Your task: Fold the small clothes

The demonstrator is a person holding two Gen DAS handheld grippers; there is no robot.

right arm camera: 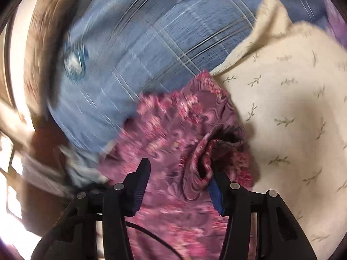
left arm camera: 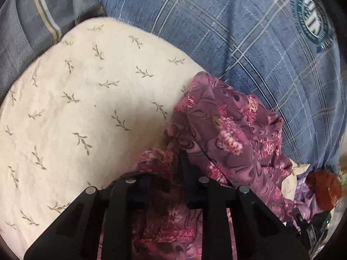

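The left gripper [left arm camera: 167, 173] has its jaws drawn nearly together on a bunched fold of the garment [left arm camera: 234, 130], gripping it. The right gripper [right arm camera: 180, 184] stands about half open, pads clear of the cloth, which passes loosely between its jaws without being pinched. The purple floral garment lies crumpled, partly on the cream pillow [left arm camera: 76, 108], partly on the blue checked bedspread [left arm camera: 249, 32]. By these signs, folding has barely begun. Next, the right jaws need a free edge, so the two grippers can spread the garment flat.

Cream leaf-print pillow [left arm camera: 86, 99], blue plaid bedcover [left arm camera: 249, 43]
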